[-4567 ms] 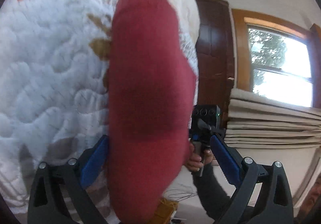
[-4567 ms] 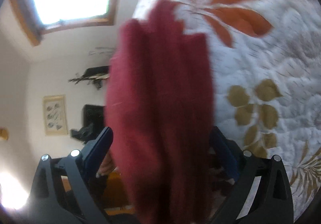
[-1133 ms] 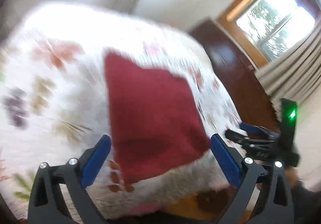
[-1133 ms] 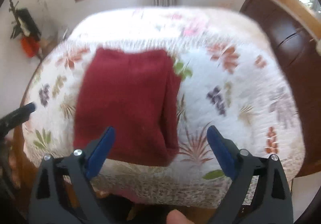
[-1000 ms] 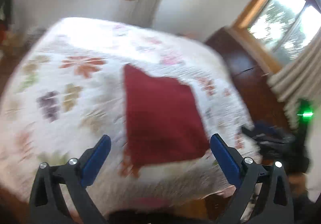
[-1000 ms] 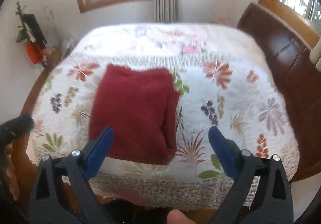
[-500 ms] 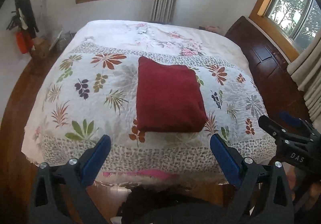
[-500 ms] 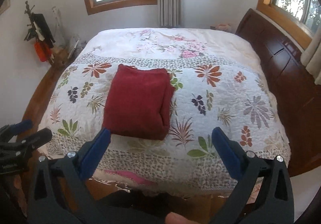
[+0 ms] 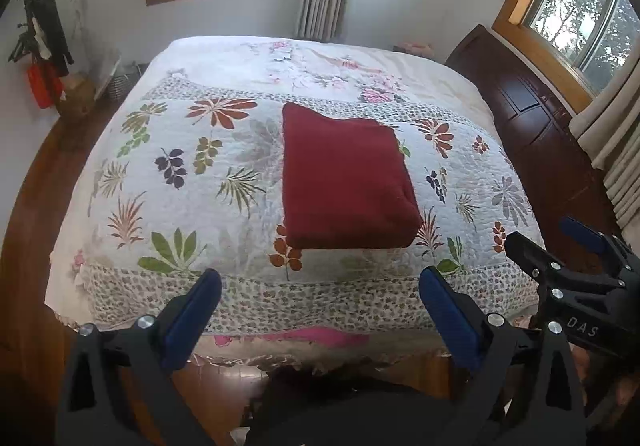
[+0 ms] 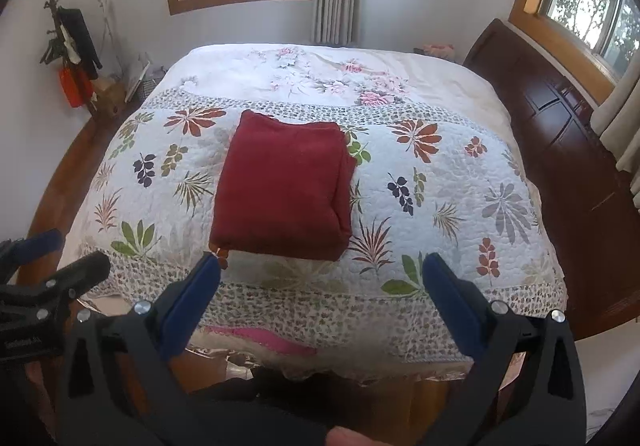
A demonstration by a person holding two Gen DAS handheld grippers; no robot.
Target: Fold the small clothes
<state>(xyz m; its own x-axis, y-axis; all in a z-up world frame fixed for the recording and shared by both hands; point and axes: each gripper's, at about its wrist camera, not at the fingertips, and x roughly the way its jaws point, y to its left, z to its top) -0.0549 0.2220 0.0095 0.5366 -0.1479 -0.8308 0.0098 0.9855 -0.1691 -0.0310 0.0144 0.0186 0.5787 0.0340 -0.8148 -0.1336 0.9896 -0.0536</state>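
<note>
Both hand-held grippers (image 9: 320, 314) (image 10: 320, 306) withdrawn, red garment (image 9: 344, 178) folded

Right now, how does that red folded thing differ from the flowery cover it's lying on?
The red garment is one plain dark red; the quilt is white, printed with coloured leaves and flowers. The garment is folded into a thick, compact rectangle, while the quilt lies spread flat across the whole bed, its edges hanging over the side. The garment looks fuzzy; the quilt shows stitched quilting. Both are soft fabric, lying untouched: the left gripper and right gripper are open, pulled back from the bed.
</note>
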